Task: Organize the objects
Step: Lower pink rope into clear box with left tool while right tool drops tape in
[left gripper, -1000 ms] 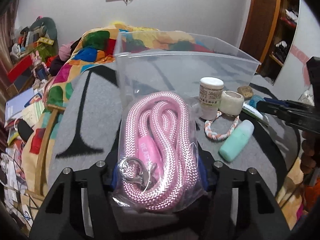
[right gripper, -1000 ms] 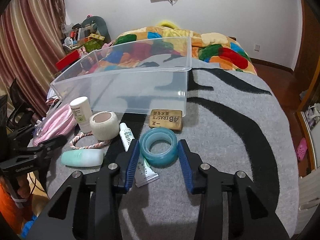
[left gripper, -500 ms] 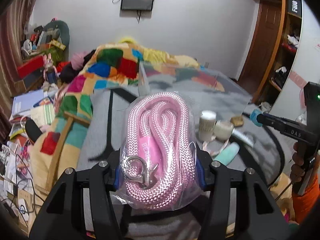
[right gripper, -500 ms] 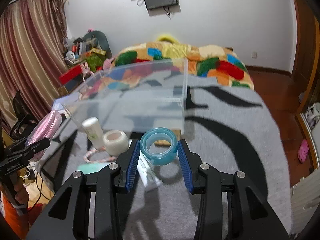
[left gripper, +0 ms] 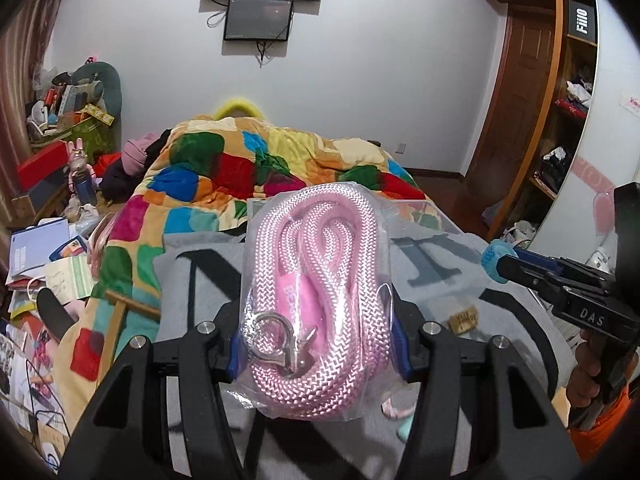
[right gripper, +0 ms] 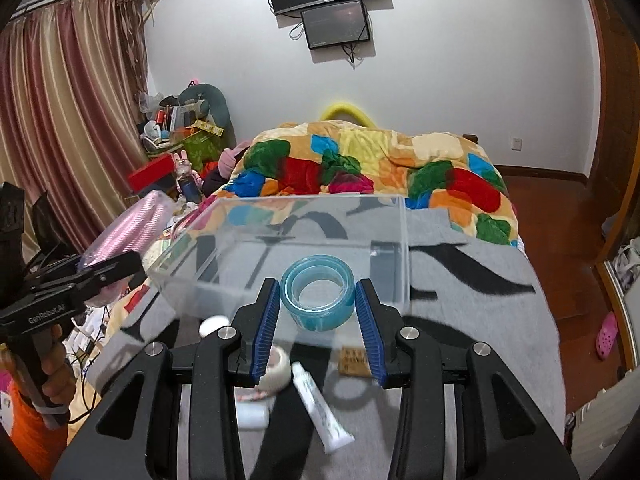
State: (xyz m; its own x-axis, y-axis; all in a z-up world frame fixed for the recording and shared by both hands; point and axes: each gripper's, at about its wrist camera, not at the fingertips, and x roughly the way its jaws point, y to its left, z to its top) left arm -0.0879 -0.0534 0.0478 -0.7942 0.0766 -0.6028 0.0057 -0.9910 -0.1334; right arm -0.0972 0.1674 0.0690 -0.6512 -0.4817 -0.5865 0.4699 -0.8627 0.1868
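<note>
two grippers are each loaded and lifted off the grey black-patterned blanket [left gripper: 192, 280], where a second ago both sat low among the clutter; my guess is both loads are on their way to the box.

left wrist view: the left gripper [left gripper: 316, 344] is closed about a single bagged coil of pink braided rope with a metal clasp [left gripper: 316, 300], filling the centre of the frame. one brown eraser block [left gripper: 463, 317] lies right of centre. the right gripper [left gripper: 496, 264] enters from the right edge.

right wrist view: the right gripper [right gripper: 316, 316] pinches one roll of translucent blue tape [right gripper: 318, 294] at centre, in front of the one clear plastic storage box [right gripper: 402, 248], which looks empty. low in the frame lie one white tube [right gripper: 320, 408], one white tape roll [right gripper: 276, 372] and one white bottle cap [right gripper: 214, 325].
</note>
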